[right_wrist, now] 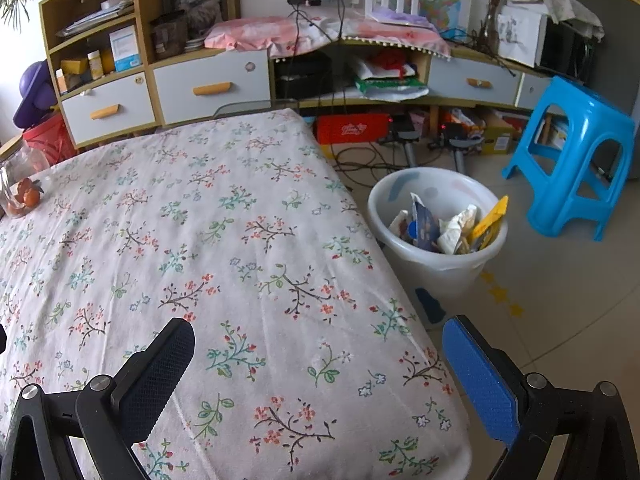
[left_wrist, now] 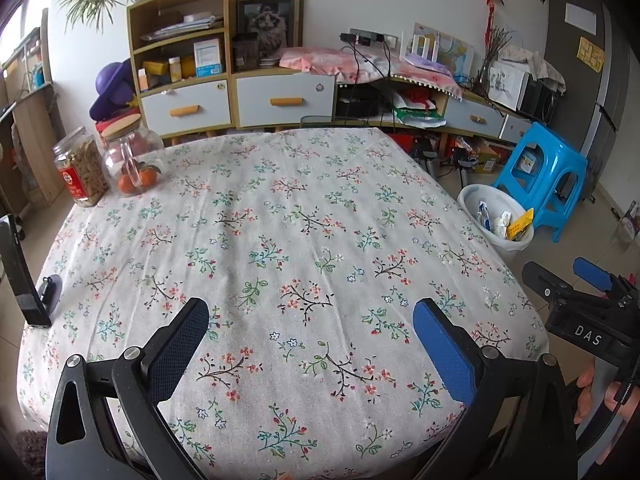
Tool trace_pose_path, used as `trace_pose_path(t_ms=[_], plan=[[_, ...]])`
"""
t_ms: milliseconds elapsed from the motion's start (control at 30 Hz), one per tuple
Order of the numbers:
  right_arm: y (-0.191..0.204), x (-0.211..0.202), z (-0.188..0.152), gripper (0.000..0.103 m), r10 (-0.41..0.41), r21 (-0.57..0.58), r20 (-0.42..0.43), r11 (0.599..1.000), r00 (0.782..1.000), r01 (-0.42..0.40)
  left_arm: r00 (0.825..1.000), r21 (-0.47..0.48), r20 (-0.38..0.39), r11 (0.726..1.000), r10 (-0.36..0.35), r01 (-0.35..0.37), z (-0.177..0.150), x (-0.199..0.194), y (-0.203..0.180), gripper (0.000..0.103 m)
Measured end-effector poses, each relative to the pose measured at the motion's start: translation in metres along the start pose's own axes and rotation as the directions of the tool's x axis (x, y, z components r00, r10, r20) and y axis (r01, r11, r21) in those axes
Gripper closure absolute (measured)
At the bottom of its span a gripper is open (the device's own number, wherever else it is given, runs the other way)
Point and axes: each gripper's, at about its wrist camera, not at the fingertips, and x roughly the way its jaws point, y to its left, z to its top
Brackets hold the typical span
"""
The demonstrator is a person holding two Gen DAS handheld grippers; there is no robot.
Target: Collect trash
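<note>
A white bin (right_wrist: 436, 264) stands on the floor by the table's right edge, holding crumpled paper, a blue wrapper and a yellow packet; it also shows in the left wrist view (left_wrist: 516, 246). The table (left_wrist: 280, 220) wears a floral cloth with no loose trash visible on it. My left gripper (left_wrist: 310, 322) is open and empty above the table's near edge. My right gripper (right_wrist: 318, 344) is open and empty above the table's near right corner; it shows from the side in the left wrist view (left_wrist: 568, 276).
Two jars (left_wrist: 82, 168) (left_wrist: 134, 158) stand at the table's far left corner. A black phone stand (left_wrist: 24, 276) sits at the left edge. A blue stool (right_wrist: 572, 152) is beyond the bin. Cabinets (right_wrist: 180, 88) and cables line the far wall.
</note>
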Motion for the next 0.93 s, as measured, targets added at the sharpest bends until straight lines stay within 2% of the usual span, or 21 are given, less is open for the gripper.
trace_pose_path(t_ms=[333, 933], plan=[[0.0005, 0.0008, -0.0009, 0.001, 0.001, -0.005, 0.003, 1.0, 1.0, 0.0, 1.0, -0.014, 0.016, 1.0, 0.003, -0.003, 0.0004, -0.0045, -0.0011, 0.0], [0.0001, 0.0001, -0.0006, 0.001, 0.01, -0.007, 0.003, 1.0, 1.0, -0.01, 1.0, -0.025, 0.0, 0.999, -0.021, 0.021, 0.0002, -0.0018, -0.0002, 0.0]])
